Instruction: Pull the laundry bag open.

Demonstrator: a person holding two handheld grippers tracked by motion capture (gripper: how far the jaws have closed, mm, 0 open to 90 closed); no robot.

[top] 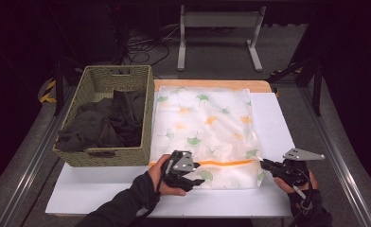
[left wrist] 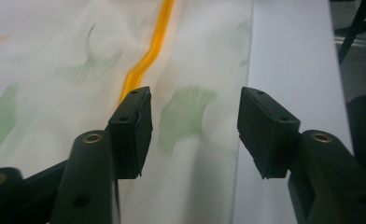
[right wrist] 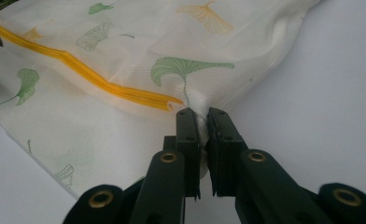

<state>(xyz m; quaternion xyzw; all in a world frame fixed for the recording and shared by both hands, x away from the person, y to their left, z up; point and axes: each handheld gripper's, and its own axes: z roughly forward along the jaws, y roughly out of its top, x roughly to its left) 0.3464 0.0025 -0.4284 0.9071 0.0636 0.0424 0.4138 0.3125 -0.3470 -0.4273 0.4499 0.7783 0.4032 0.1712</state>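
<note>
Currently a person sits at a white tabletop (top: 103, 189) with a two-jaw gripper in each hand, working on a flat, translucent white mesh laundry bag printed with green and orange ginkgo leaves (top: 205, 127). An orange zipper (top: 231, 162) runs across the bag near its close edge. The right gripper (right wrist: 200, 114) is clamped on a pinch of the bag's white fabric right at the end of the zipper, so the mesh bunches up between its black jaws. The left gripper (left wrist: 193, 126) hovers just above the bag with its jaws apart and nothing between them; a green leaf print lies directly beneath the gap, the zipper line runs just beyond its left jaw, and the bag's edge and bare table sit under its right jaw. Beyond the left gripper, touching the bag's side, stands a woven olive-green rectangular basket (top: 145, 118) holding a heap of dark clothing (top: 105, 123). The step in hand looks like opening the zipper. To do it well, the right gripper should hold its pinch firm and low to anchor the bag, while the left gripper finds the small zipper pull, closes squarely on it, and draws it straight along the zipper line without lifting the thin mesh.
</note>
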